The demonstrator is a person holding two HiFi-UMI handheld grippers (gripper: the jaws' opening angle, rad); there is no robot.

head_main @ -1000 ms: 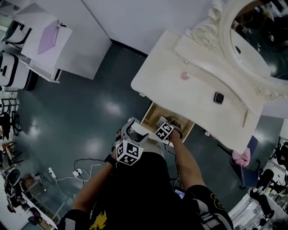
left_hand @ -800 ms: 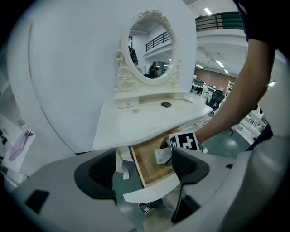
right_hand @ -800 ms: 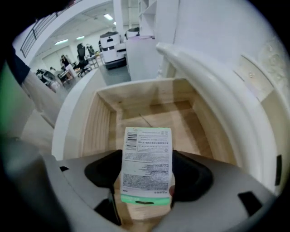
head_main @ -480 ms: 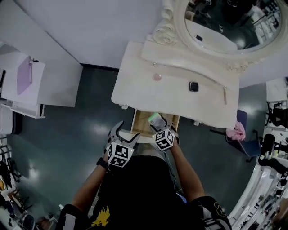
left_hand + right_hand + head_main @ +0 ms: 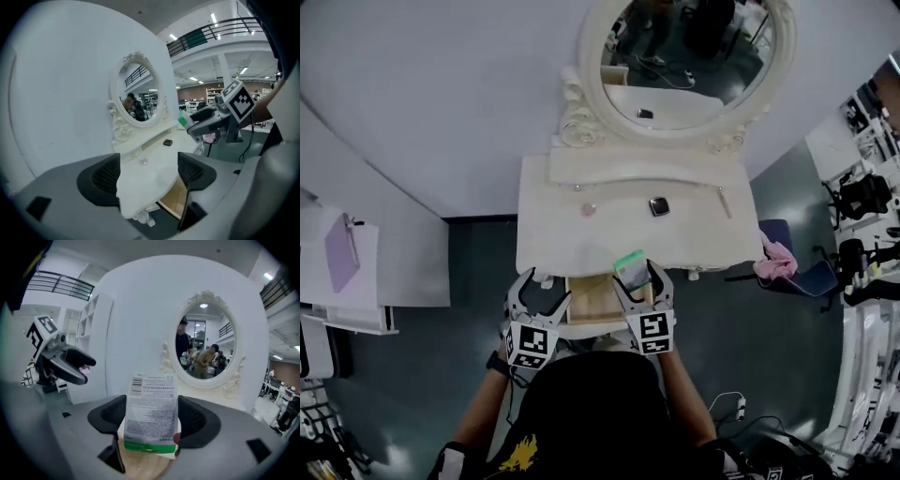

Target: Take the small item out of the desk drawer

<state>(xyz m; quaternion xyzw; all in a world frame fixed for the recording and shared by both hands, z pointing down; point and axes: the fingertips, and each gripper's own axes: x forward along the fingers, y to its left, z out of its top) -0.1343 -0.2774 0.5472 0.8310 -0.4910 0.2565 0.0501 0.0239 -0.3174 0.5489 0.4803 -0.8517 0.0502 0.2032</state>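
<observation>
Grips a white-and-green packet [image 5: 150, 408] in the right tongs [image 5: 636, 275] above the open drawer [image 5: 592, 302]; holds the left tongs [image 5: 149, 174] wide apart, empty.

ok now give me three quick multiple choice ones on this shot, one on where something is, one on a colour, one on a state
1. Where does the small black item lie?
A in a basket
B on the table top below the mirror
C on a shelf

2. What colour is the band along the lower edge of the packet?
A red
B blue
C green

3. How do the jaws of the left gripper stand?
A apart, with nothing between them
B shut on a cup
C pressed flat together

Answers: 1 B, it sits on the white top near a pink item. 2 C, the right gripper view shows a green strip under the print. 3 A, the left gripper view shows both jaws wide apart, with only the table beyond.
</observation>
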